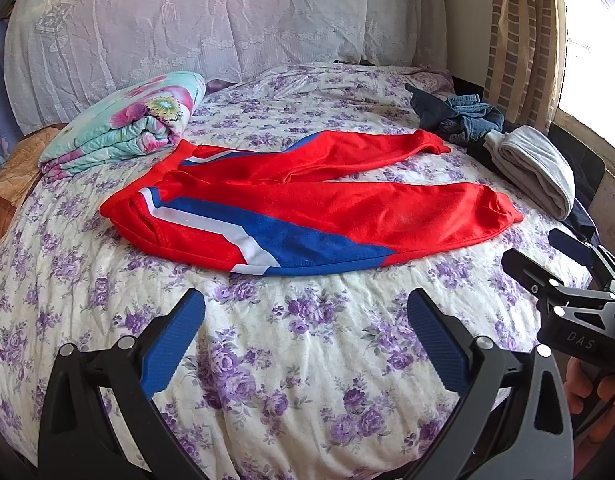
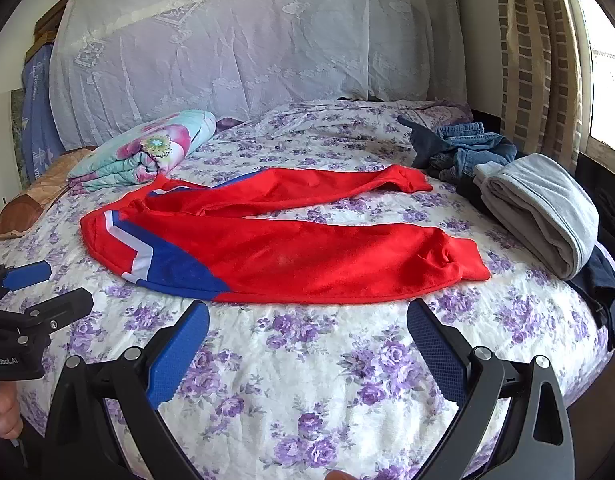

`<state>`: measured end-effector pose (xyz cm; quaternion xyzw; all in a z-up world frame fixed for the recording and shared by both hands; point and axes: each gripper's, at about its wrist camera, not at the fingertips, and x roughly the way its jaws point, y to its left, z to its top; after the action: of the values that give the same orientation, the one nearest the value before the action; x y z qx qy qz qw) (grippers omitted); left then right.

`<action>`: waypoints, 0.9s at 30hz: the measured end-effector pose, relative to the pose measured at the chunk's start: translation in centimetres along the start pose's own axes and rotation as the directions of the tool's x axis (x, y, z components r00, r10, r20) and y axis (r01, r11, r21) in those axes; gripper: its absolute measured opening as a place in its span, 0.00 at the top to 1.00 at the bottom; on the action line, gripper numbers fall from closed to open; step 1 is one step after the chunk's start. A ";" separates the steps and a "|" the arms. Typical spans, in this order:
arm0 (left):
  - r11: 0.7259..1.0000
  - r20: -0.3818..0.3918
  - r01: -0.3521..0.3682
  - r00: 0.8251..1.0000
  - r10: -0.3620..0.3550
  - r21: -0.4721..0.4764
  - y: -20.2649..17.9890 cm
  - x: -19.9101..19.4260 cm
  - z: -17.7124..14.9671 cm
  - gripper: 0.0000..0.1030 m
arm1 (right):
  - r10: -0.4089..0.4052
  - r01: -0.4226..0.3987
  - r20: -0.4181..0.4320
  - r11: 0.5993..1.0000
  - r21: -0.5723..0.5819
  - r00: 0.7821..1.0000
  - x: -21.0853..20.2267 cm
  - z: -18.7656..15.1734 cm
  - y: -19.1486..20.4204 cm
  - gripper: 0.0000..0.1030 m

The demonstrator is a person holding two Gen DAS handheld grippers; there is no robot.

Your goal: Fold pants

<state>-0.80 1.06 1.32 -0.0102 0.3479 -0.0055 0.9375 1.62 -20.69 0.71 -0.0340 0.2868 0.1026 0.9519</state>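
Red pants (image 1: 307,192) (image 2: 299,248) with blue and white side stripes lie spread on the flowered bedspread, waistband to the left, both legs reaching right and slightly apart. My left gripper (image 1: 305,308) hovers open over the bedspread just in front of the near leg, with nothing between its blue pads. My right gripper (image 2: 307,316) is also open and empty, close to the near leg's lower edge. In the left wrist view the right gripper (image 1: 547,256) shows at the right edge; in the right wrist view the left gripper (image 2: 51,284) shows at the left edge.
A folded floral quilt (image 1: 135,124) lies behind the waistband. A folded grey garment (image 1: 535,168) and crumpled jeans (image 1: 467,118) sit at the right near the bed's edge. A lace-covered headboard (image 1: 211,20) stands behind, and a curtain (image 1: 519,40) hangs at the right.
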 end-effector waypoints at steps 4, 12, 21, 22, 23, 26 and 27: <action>1.000 -0.011 0.004 1.000 -0.004 0.000 0.0 0.3 -0.1 0.04 | -0.006 0.006 -0.010 1.000 -0.002 1.000 0.3 -0.1 0.0 0.03; 1.000 -0.038 0.008 0.999 -0.009 -0.019 0.9 1.6 -0.4 0.04 | -0.006 0.006 -0.025 1.000 -0.018 1.000 1.0 -0.2 0.5 0.03; 0.989 -0.113 -0.033 0.993 0.017 -0.147 8.2 3.7 -1.5 0.04 | 0.030 -0.036 -0.087 0.997 -0.071 0.996 3.5 -0.5 2.5 0.03; 0.983 -0.118 -0.043 0.993 0.023 -0.176 9.9 3.7 -1.3 0.04 | 0.043 -0.051 -0.093 0.995 -0.083 0.995 3.9 -0.4 3.0 0.03; 0.977 -0.117 -0.058 0.993 0.034 -0.204 11.7 3.7 -1.1 0.04 | 0.055 -0.065 -0.100 0.993 -0.101 0.993 4.3 -0.2 3.8 0.03; 0.963 -0.093 -0.100 0.993 0.079 -0.249 16.6 3.6 0.6 0.04 | 0.092 -0.108 -0.101 0.982 -0.158 0.991 5.2 0.2 6.4 0.03; 0.962 -0.083 -0.109 0.992 0.091 -0.251 18.1 3.7 1.5 0.04 | 0.110 -0.126 -0.102 0.976 -0.177 0.989 5.6 0.3 7.4 0.03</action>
<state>2.98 19.09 -0.38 -0.1131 0.3788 0.0863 0.9145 4.71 -12.42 -2.16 -0.1089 0.3209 0.1832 0.9228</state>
